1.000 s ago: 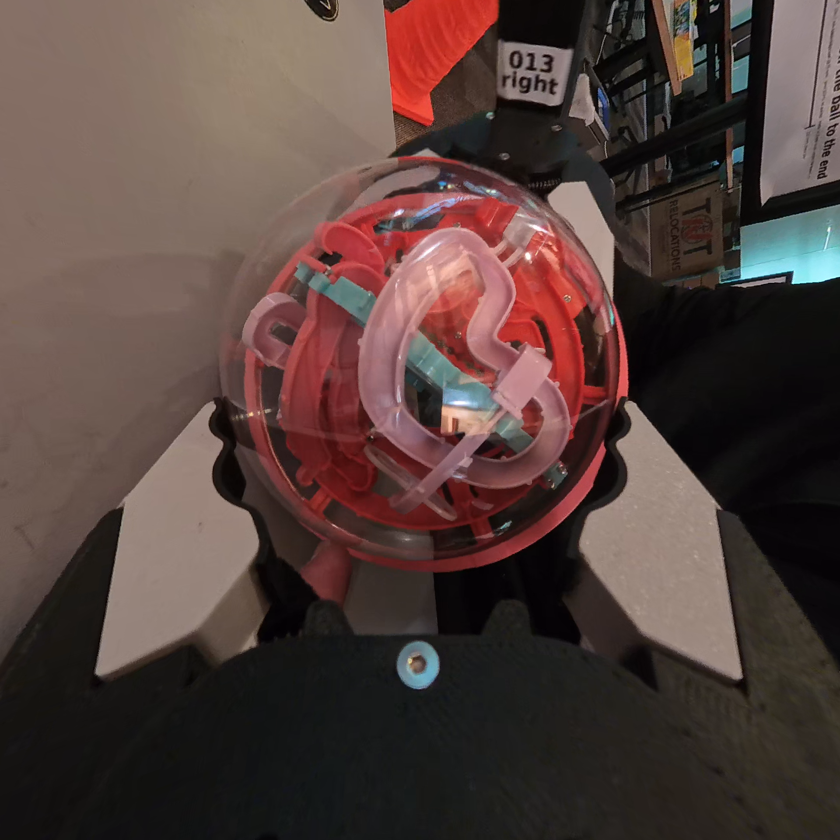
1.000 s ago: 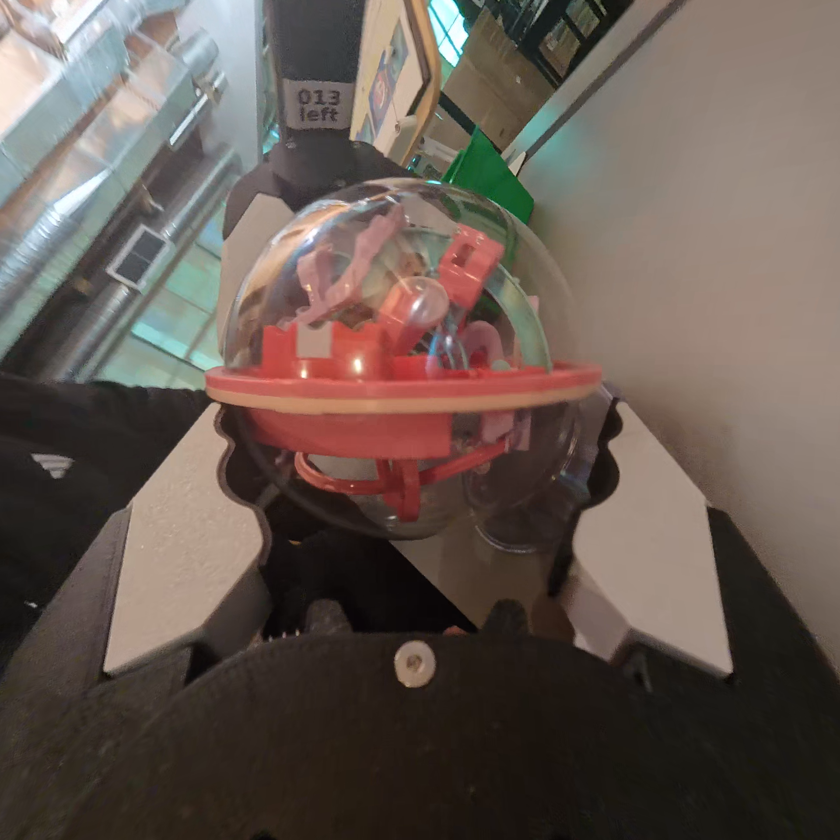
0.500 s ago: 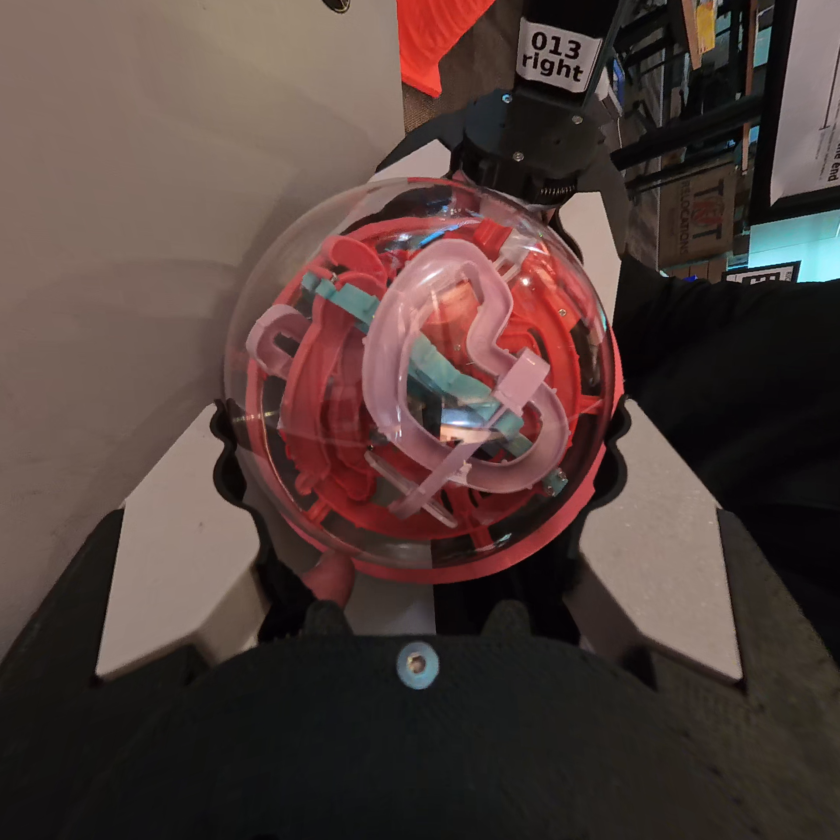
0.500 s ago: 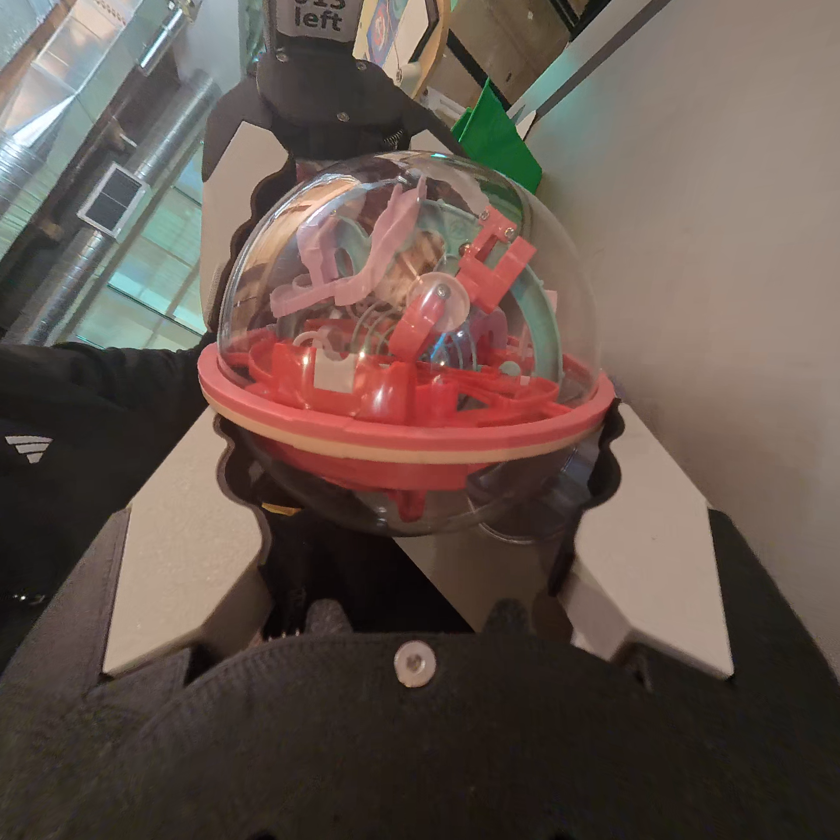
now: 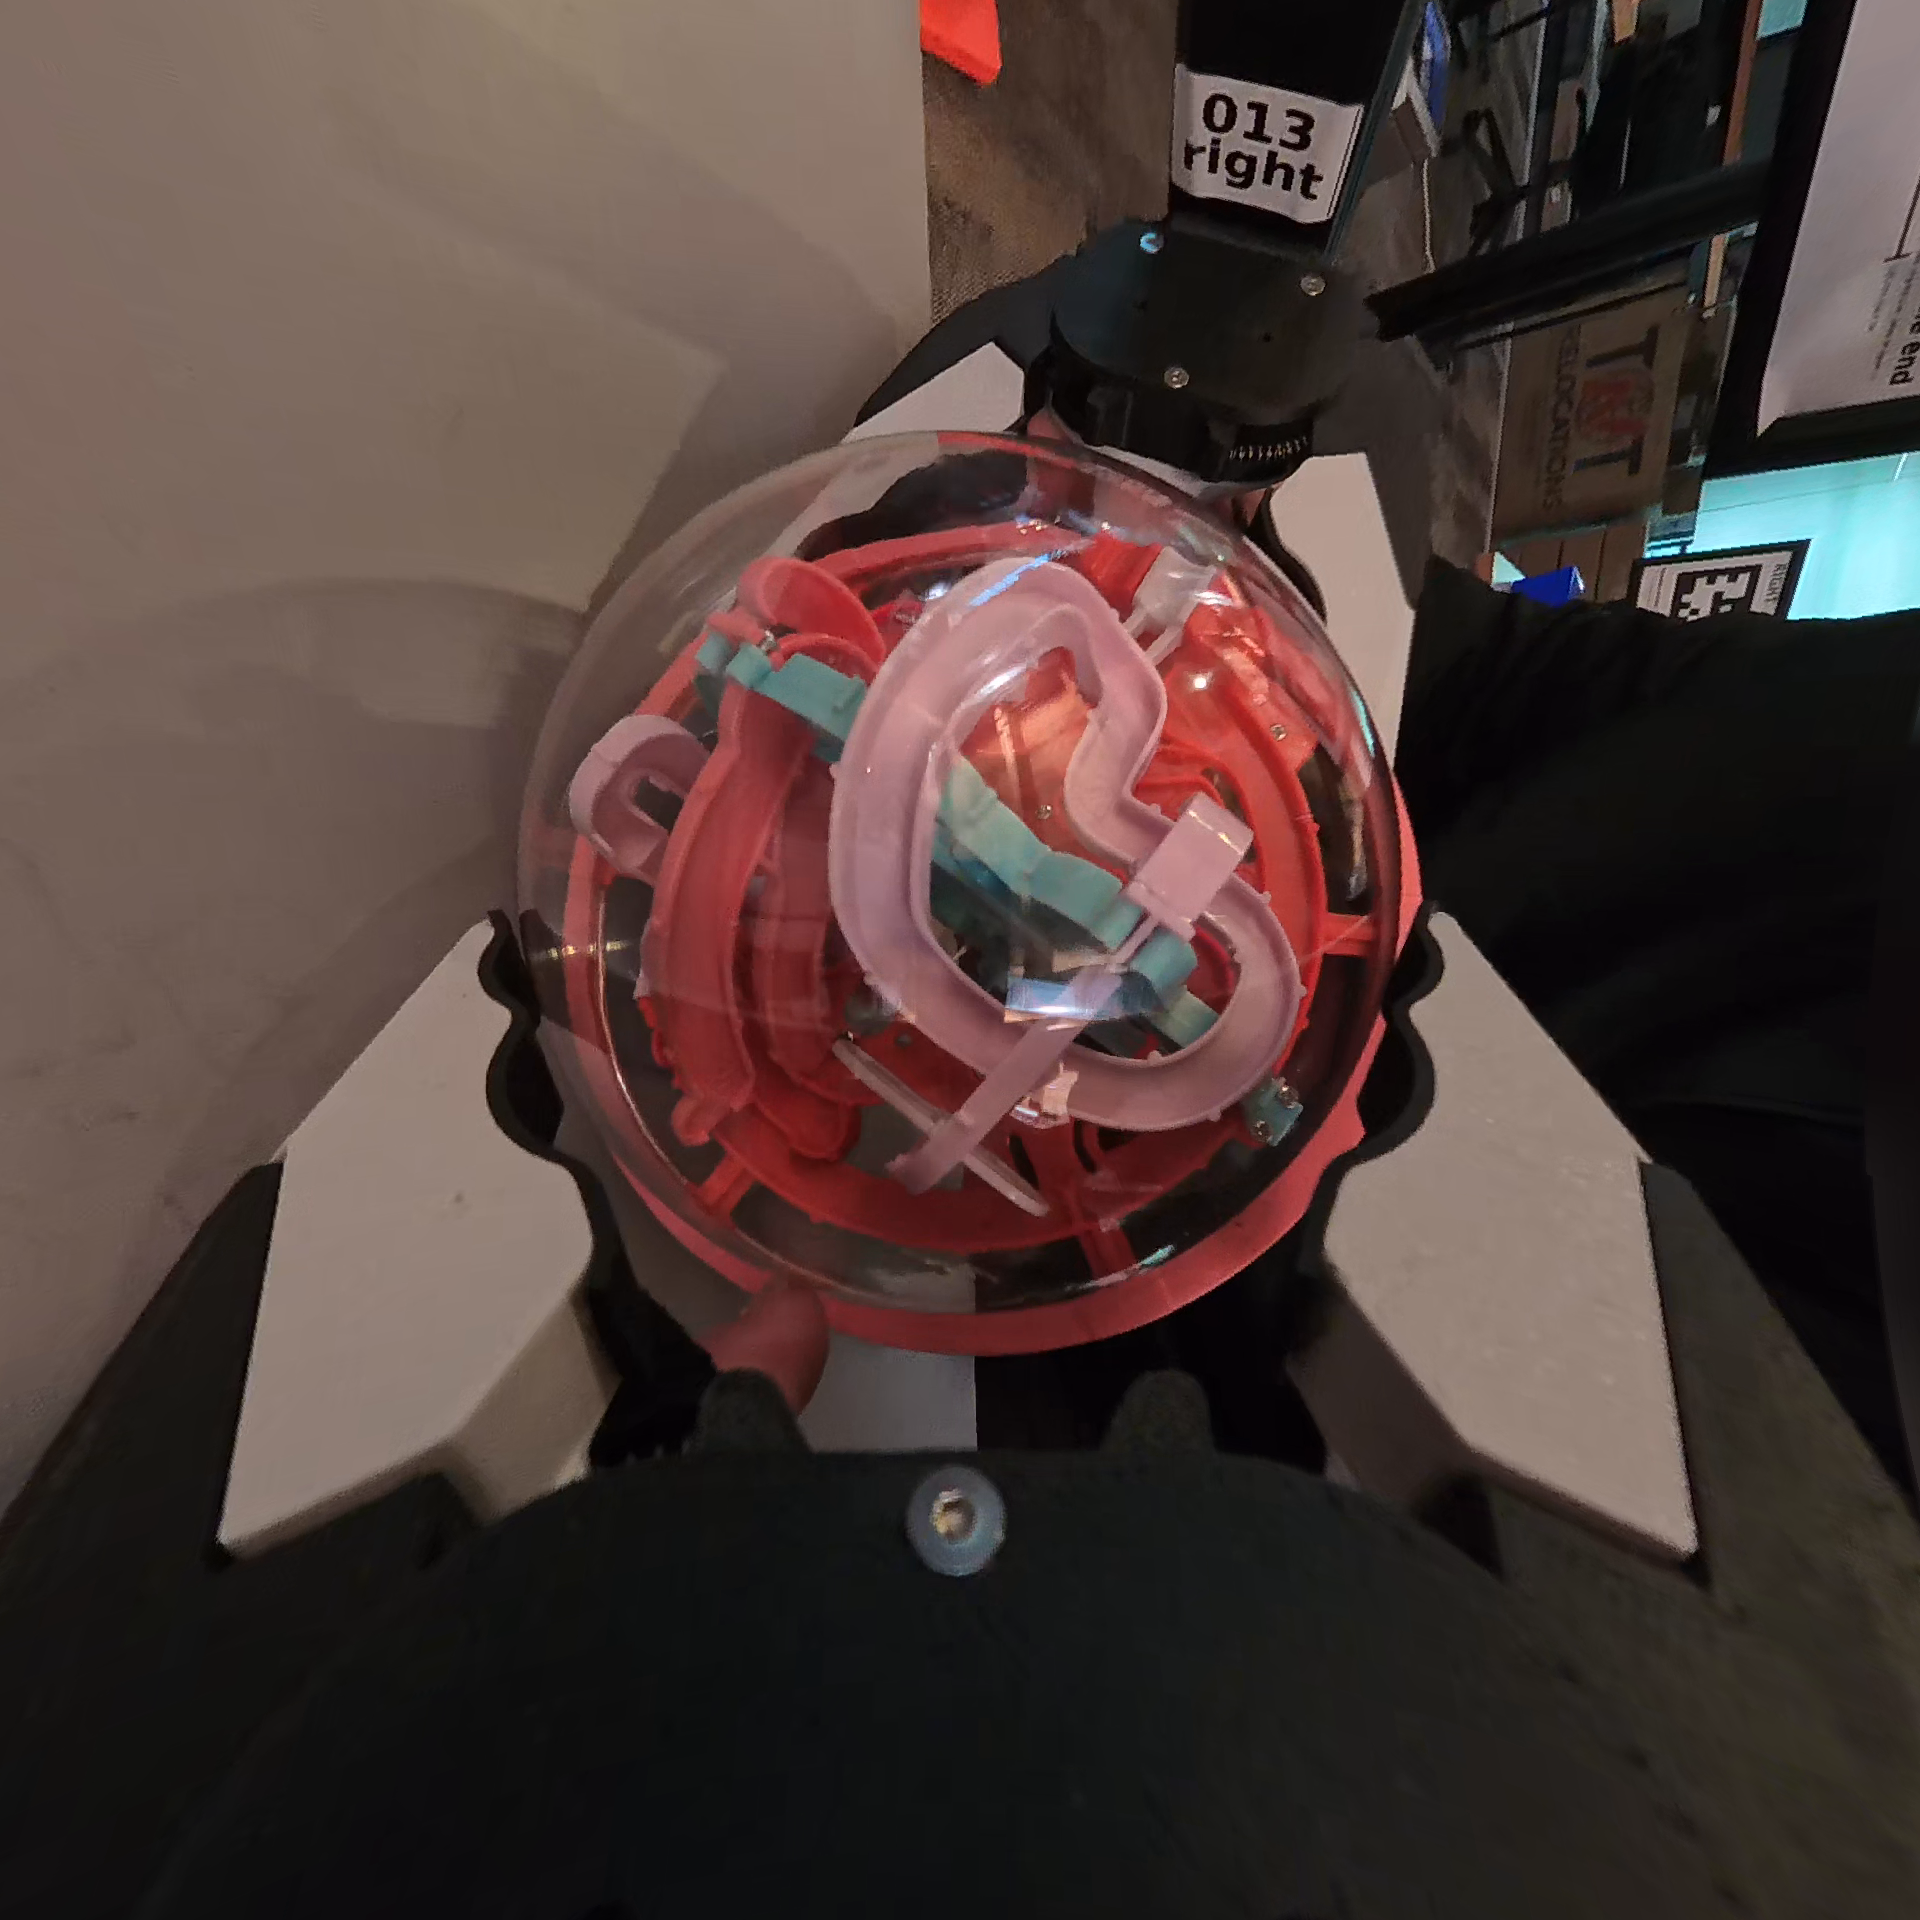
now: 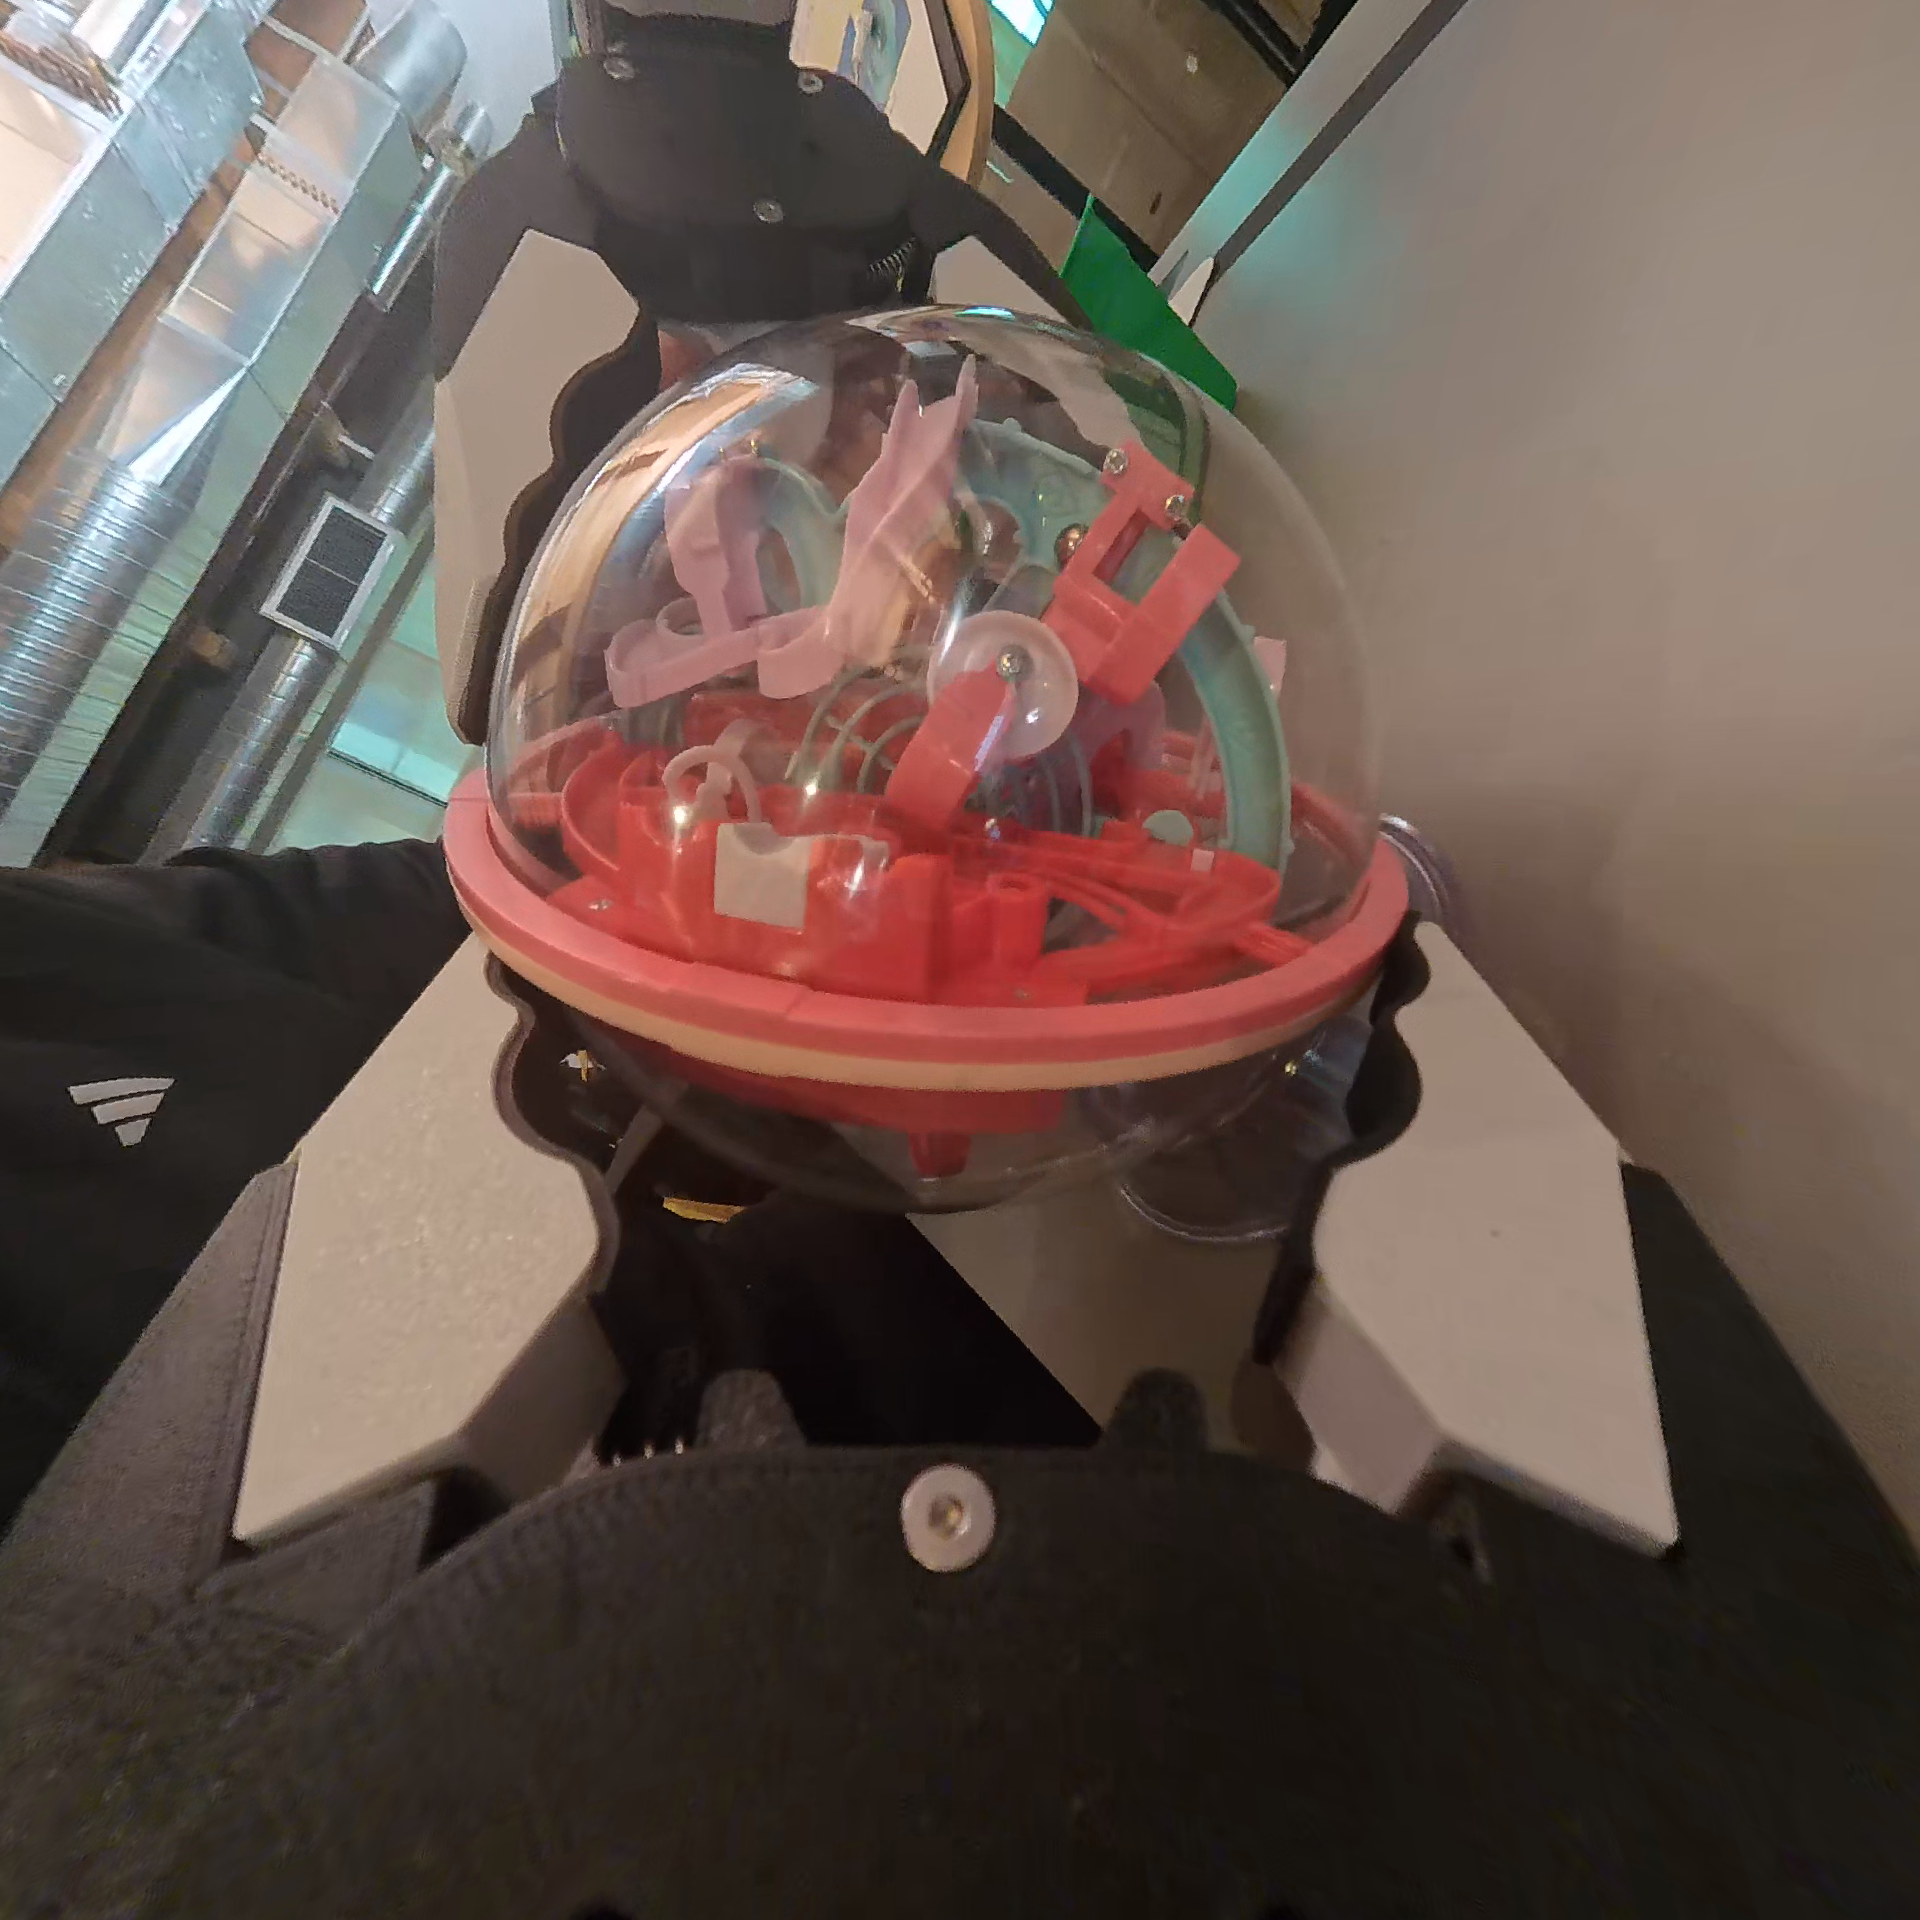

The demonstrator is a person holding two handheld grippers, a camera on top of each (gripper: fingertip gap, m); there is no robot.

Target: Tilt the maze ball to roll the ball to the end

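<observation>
The maze ball [image 5: 961,894] is a clear sphere with red, pink and teal tracks inside and a red equator rim. My left gripper [image 5: 961,987] is shut on it, one white finger at each side. My right gripper [image 6: 951,1039] is shut on the same maze ball [image 6: 914,769] from the opposite side, just under the rim. Each gripper shows behind the sphere in the other's view: the right gripper [image 5: 1195,343] and the left gripper [image 6: 748,208]. The ball is held off the table. I cannot make out the small rolling ball inside.
A pale wall or tabletop [image 5: 312,520] runs along one side of the ball, also in the right wrist view [image 6: 1610,623]. A person's black sleeve [image 5: 1662,831] is close on the other side. A cardboard box [image 5: 1579,416] and a green panel [image 6: 1132,301] stand farther off.
The maze ball has been tilted: in the right wrist view its red rim went from level to slanted, with more of the top tracks showing. Both grippers kept their hold.
</observation>
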